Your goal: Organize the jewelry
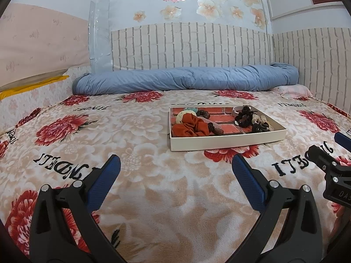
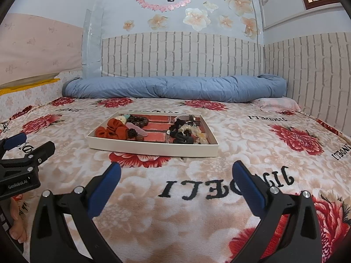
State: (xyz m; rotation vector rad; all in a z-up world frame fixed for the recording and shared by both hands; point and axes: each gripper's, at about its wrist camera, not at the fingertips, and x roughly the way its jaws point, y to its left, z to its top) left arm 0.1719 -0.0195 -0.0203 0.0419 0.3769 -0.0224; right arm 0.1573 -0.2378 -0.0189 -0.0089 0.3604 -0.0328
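A shallow white tray (image 1: 228,142) with a red brick-pattern floor sits on the bed. It holds an orange scrunchie (image 1: 189,127), dark bead bracelets (image 1: 216,129), black hair ties (image 1: 246,115) and pale clips. It also shows in the right wrist view (image 2: 153,148), with the scrunchie (image 2: 114,129) on the left and black ties (image 2: 182,131) on the right. My left gripper (image 1: 175,164) is open and empty, short of the tray. My right gripper (image 2: 175,171) is open and empty, also short of the tray, and it shows at the right edge of the left wrist view (image 1: 333,153).
The bed is covered by a floral blanket (image 1: 131,135) with black lettering. A rolled blue quilt (image 1: 186,80) lies along the back wall. A pink pillow (image 2: 278,104) lies at the back right. Brick-pattern walls close the back and right sides.
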